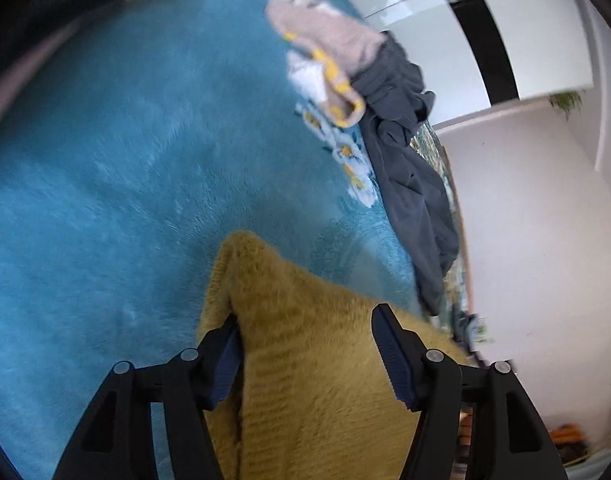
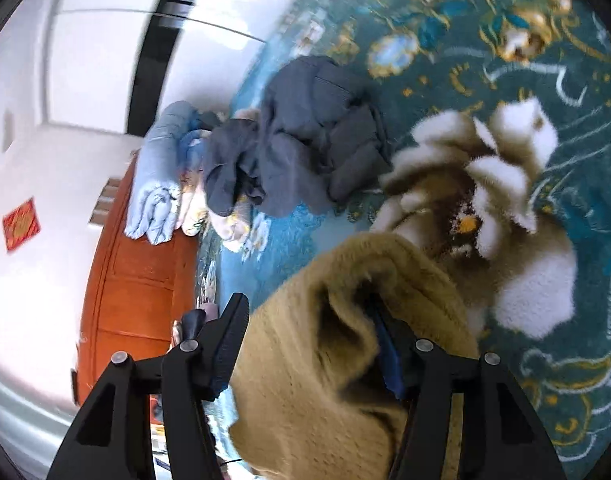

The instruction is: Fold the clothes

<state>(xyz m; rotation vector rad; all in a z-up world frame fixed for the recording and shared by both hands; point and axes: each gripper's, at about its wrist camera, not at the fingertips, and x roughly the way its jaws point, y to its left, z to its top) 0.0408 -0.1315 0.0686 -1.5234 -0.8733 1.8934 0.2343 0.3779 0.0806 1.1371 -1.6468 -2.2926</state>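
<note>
A mustard-yellow fuzzy garment (image 1: 305, 360) lies between the fingers of my left gripper (image 1: 305, 344), whose jaws stand wide apart around it, above a blue plush blanket (image 1: 125, 160). The same garment (image 2: 325, 360) bunches between the fingers of my right gripper (image 2: 309, 340), also spread wide, with cloth draped over the right finger (image 2: 389, 356). A dark grey garment (image 1: 409, 168) lies crumpled at the blanket's edge; it also shows in the right wrist view (image 2: 305, 140). Whether either gripper pinches the cloth is unclear.
A beige and yellow garment (image 1: 325, 40) lies beyond the grey one. Light blue folded cloth (image 2: 161, 184) sits by an orange wooden cabinet (image 2: 137, 280). A teal patterned carpet with a large white flower (image 2: 505, 208) covers the floor. White walls stand behind.
</note>
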